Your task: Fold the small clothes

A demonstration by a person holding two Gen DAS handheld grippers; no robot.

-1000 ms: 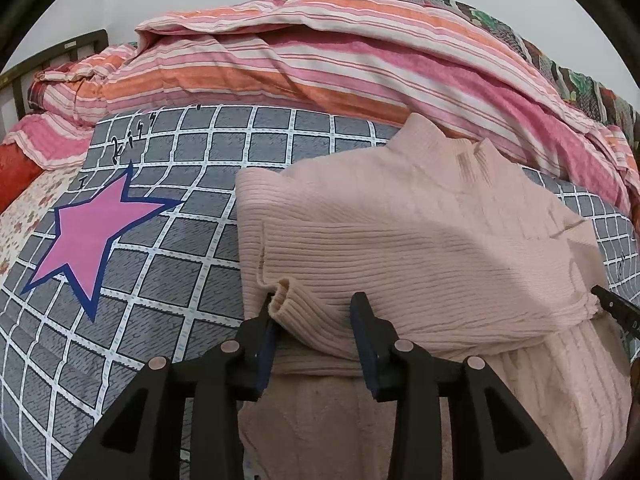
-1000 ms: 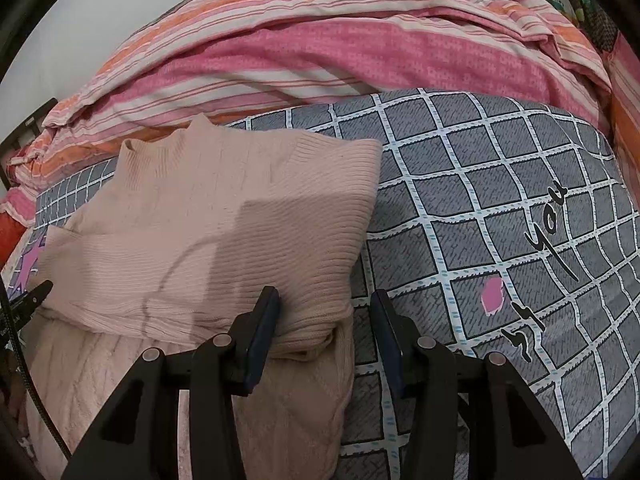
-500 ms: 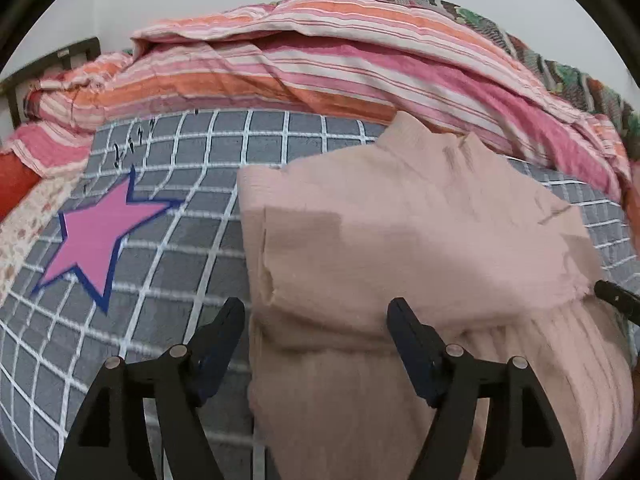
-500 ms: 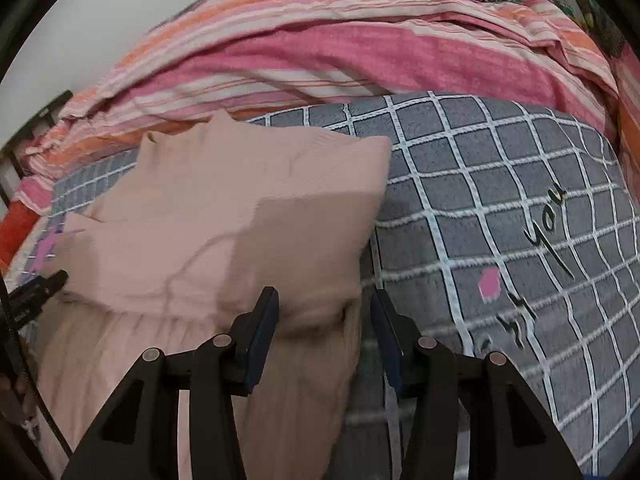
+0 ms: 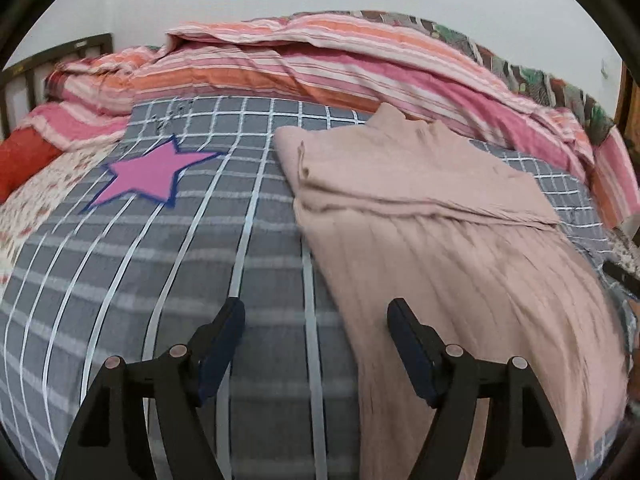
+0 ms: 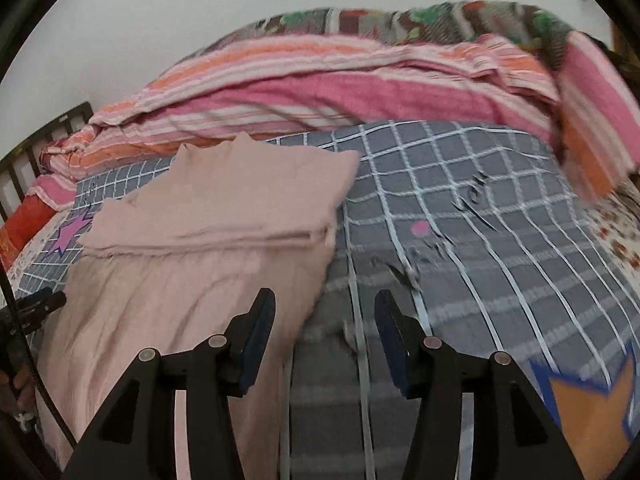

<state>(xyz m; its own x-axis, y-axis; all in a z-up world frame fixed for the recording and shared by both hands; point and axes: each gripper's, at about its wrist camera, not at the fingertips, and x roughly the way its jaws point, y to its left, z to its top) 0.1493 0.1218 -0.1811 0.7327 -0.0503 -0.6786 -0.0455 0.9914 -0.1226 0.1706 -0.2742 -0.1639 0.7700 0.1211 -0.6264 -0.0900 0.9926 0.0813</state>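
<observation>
A pale pink knit sweater [image 5: 432, 216] lies flat on the grey checked bedsheet [image 5: 160, 280], its sleeves folded across the chest. My left gripper [image 5: 316, 312] hovers open over the sheet just left of the sweater's lower edge, with nothing between its fingers. In the right wrist view the same sweater [image 6: 208, 240] lies to the left. My right gripper [image 6: 325, 300] stands open over the sweater's lower right edge and holds nothing. The left gripper's tip [image 6: 40, 304] shows at that view's left edge, and the right gripper's tip [image 5: 620, 276] at the left view's right edge.
A bunched pink and orange striped quilt [image 5: 320, 68] runs along the back of the bed. A pink star [image 5: 148, 172] is printed on the sheet left of the sweater, an orange star [image 6: 592, 408] at the near right. A dark headboard [image 5: 52, 64] stands at the far left.
Both grippers have drawn back from the folded sleeves toward the sweater's lower part. The left one let go of the sleeve cuff and opened wide. The sleeves stay folded across the chest.
</observation>
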